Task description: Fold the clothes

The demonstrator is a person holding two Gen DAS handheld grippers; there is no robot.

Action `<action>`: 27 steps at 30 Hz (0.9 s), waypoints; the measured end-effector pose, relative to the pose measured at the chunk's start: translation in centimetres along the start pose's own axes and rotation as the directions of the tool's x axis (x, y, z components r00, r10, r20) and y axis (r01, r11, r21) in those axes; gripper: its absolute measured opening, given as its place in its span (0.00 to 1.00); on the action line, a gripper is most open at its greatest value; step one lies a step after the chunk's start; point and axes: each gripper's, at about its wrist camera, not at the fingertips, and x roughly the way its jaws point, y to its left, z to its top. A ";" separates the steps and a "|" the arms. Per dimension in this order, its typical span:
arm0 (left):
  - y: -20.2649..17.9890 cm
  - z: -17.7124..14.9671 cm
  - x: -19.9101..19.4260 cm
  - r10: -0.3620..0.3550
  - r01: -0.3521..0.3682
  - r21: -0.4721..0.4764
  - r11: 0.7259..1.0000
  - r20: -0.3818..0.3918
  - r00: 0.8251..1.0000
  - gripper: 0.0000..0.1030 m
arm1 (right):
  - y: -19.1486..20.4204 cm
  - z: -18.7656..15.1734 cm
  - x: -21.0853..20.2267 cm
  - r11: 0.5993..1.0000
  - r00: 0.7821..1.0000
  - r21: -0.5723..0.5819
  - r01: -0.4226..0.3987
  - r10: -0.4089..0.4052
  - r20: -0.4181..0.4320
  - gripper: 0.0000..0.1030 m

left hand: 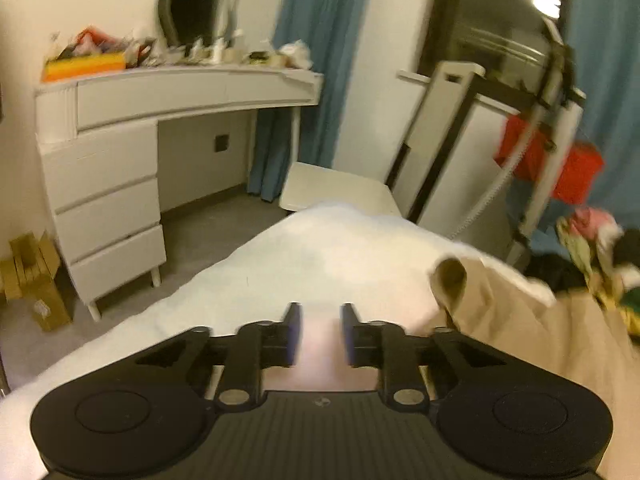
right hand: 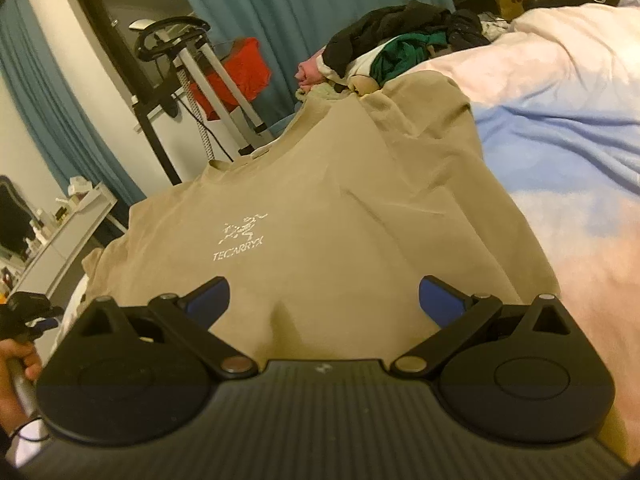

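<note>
The tan shirt point(right hand: 320, 216) lies spread flat on the bed point(right hand: 560, 128), logo up, ready for folding. The right claw point(right hand: 324, 300) hangs wide open over its near hem, likely to grab it. The left claw point(left hand: 320, 332), narrowly parted and empty, sits by the sleeve point(left hand: 452, 280).

Bed point(right hand: 560, 140), with what lies on it

Bed covered by a pale duvet point(right hand: 568, 80), white to pinkish with a light blue band across it; a tan T-shirt point(right hand: 320, 216) spread flat on the near part, chest up, white logo and lettering showing, neck opening toward the far edge; one sleeve point(left hand: 450, 276) lies at the shirt's side on the white cover; a heap of mixed clothes point(right hand: 400, 40), black, green, pink and cream, piled on the bed just beyond the shirt's far shoulder, touching its edge.
</note>
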 end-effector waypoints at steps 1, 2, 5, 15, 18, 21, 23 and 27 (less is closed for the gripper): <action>-0.8 -0.4 -1.6 -0.015 0.015 0.049 0.999 0.006 1.000 0.47 | 0.2 0.0 0.0 1.000 1.000 -0.012 -0.006 0.006 0.001 1.00; -1.6 -0.7 -3.2 -0.030 0.029 0.098 0.995 0.011 0.999 0.57 | 0.4 0.0 0.1 1.000 1.000 -0.024 -0.011 0.011 0.002 1.00; -4.2 -2.2 -9.5 -0.097 0.085 0.192 0.978 0.053 0.994 0.72 | 1.3 -0.3 0.0 0.996 0.999 -0.077 -0.032 0.033 0.006 1.00; -7.0 -9.3 -23.2 -0.441 0.438 0.165 0.884 -0.021 0.897 0.91 | 3.9 -1.6 -3.0 0.957 0.986 -0.236 -0.166 0.165 -0.020 0.94; -6.5 -9.4 -23.1 -0.442 0.439 0.177 0.881 -0.024 0.896 0.91 | 5.3 -1.8 -4.0 0.937 0.976 -0.272 -0.217 0.214 -0.041 0.93; -6.0 -9.5 -23.1 -0.407 0.395 0.224 0.891 0.011 0.913 0.91 | 6.7 -1.6 -4.3 0.917 0.965 -0.300 -0.262 0.257 -0.054 0.93; -4.7 -8.9 -22.5 -0.412 0.401 0.206 0.893 0.011 0.911 0.91 | 7.9 -1.0 -3.3 0.910 0.965 -0.321 -0.261 0.250 -0.076 0.93; -2.3 -7.8 -21.0 -0.414 0.404 0.169 0.899 0.027 0.910 0.91 | 12.3 1.0 1.1 0.896 0.960 -0.345 -0.280 0.258 -0.111 0.93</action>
